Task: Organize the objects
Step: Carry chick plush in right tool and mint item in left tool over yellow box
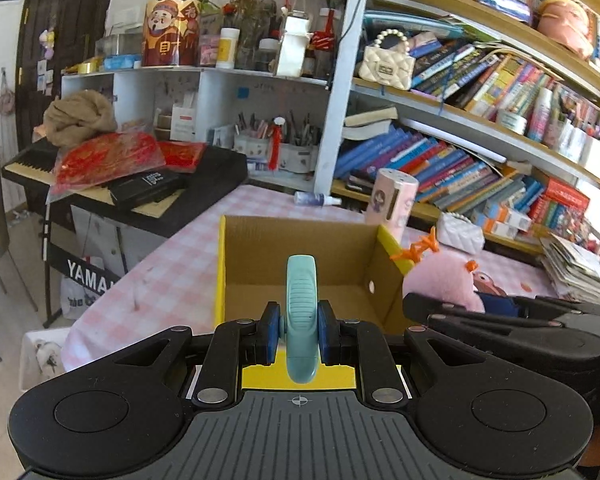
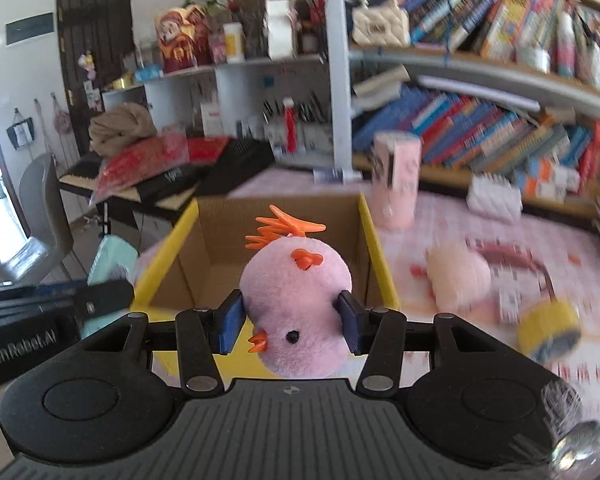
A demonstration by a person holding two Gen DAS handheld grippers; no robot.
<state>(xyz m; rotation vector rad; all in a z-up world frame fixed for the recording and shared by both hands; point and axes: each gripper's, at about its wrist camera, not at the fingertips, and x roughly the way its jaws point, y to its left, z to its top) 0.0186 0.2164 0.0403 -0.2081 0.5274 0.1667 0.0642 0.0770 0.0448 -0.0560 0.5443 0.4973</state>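
Left wrist view, nearest first: left gripper (image 1: 299, 334) is clenched on a teal plastic handle-shaped piece (image 1: 301, 312), pinched near its lower half between the 2 blue pads, long axis pointing to 12 o'clock over the near yellow edge of the cardboard box (image 1: 300, 248). Judgement: hard, smooth plastic, light, stiff; likely to slip or pivot if gripped off the ribbed middle, so the ribbed band is the best place to hold.

Right wrist view: right gripper (image 2: 291, 322) is grasping a pink plush chick (image 2: 296, 300) across its body, orange crest toward 12 o'clock, beak and eye facing the camera at 6 o'clock. Judgement: soft, very light, compresses under the pads; a grip across the widest part of the body is secure, and the thin plastic crest should not be pinched.

Both items hang above the near side of the box, not yet inside. The box interior looks bare as far as visible.

Farther out on the checked tabletop (image 2: 440, 216), blurred: a second plush toy (image 2: 458, 276) at 3 o'clock, a yellow roll (image 2: 550, 336) at 4 o'clock, a pink cylinder (image 2: 396, 180) at 1 o'clock. Bookshelves (image 1: 480, 80) behind.
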